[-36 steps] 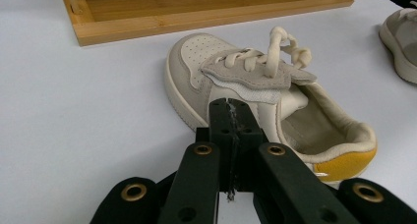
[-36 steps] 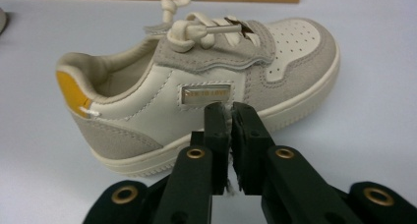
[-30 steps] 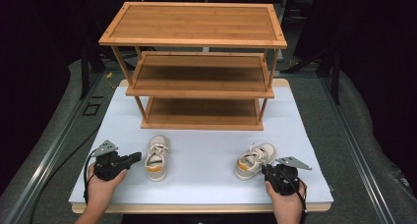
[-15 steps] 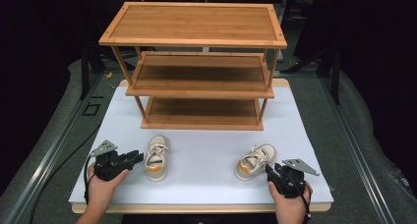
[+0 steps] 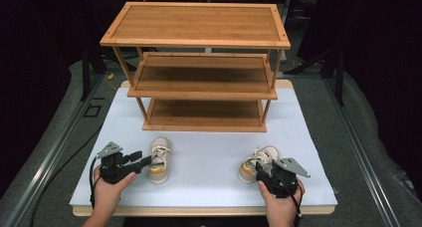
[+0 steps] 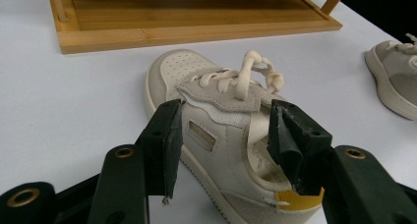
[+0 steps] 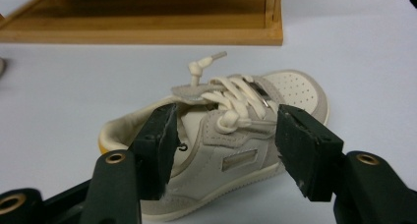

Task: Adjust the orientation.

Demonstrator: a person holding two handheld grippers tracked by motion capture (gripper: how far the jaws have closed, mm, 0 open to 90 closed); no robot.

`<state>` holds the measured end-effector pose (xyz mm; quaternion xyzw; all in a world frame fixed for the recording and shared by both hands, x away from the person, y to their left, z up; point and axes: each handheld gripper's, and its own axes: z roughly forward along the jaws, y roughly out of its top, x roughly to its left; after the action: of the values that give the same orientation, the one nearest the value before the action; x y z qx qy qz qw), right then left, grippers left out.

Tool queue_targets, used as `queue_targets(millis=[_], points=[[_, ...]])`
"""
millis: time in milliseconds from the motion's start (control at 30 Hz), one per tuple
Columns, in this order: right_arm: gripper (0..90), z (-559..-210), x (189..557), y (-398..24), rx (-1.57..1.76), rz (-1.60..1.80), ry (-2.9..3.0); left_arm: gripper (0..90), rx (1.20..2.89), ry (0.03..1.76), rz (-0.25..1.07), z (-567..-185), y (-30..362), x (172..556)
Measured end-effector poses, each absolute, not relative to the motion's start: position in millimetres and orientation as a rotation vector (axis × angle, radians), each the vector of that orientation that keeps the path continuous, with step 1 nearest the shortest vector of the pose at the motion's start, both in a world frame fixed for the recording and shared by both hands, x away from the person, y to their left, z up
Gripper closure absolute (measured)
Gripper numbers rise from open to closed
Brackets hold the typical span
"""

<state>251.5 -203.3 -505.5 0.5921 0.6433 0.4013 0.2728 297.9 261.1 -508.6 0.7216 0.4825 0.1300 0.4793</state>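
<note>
Two small beige sneakers with yellow heel patches lie on the white board [image 5: 209,152]. The left shoe [image 5: 159,160] points toward the rack, the right shoe [image 5: 256,163] is angled. My left gripper [image 5: 146,161] sits at the left shoe's heel; its jaws have just been opening and stand wide. In the left gripper view the shoe [image 6: 221,116] lies between the spread jaws [image 6: 226,111], unpressed. My right gripper [image 5: 260,168] is at the right shoe's heel, its jaws also just opened. The shoe [image 7: 231,121] lies between the right gripper's spread jaws [image 7: 228,113], with no pad pressing on it.
A three-tier bamboo shoe rack [image 5: 199,62] stands at the back of the board, its bottom shelf [image 6: 172,22] just beyond the shoes. The board's front edge runs close under both hands. The other sneaker [image 6: 393,76] shows at the right of the left gripper view.
Both grippers' jaws have spread apart. The hands and both shoes stay where they were.
</note>
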Motion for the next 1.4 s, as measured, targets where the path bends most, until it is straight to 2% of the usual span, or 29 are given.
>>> queue_targets(millis=[400,533,700,1067,1400], points=[[42.3,-516,258,-200,1.649,1.043,1.736,46.4,1.815,1.209,0.267,-519,249,308],[42.2,-516,260,-198,1.657,1.018,1.74,50.8,1.832,1.219,0.291,-521,247,310],[48.9,-514,257,-207,1.646,1.028,1.763,55.1,1.842,1.207,0.274,-523,252,312],[51.1,-516,248,-227,1.748,1.089,1.737,56.2,1.828,1.211,0.263,-524,253,312],[55.2,-521,258,-226,1.769,1.156,1.789,56.7,1.831,1.205,0.256,-523,241,312]])
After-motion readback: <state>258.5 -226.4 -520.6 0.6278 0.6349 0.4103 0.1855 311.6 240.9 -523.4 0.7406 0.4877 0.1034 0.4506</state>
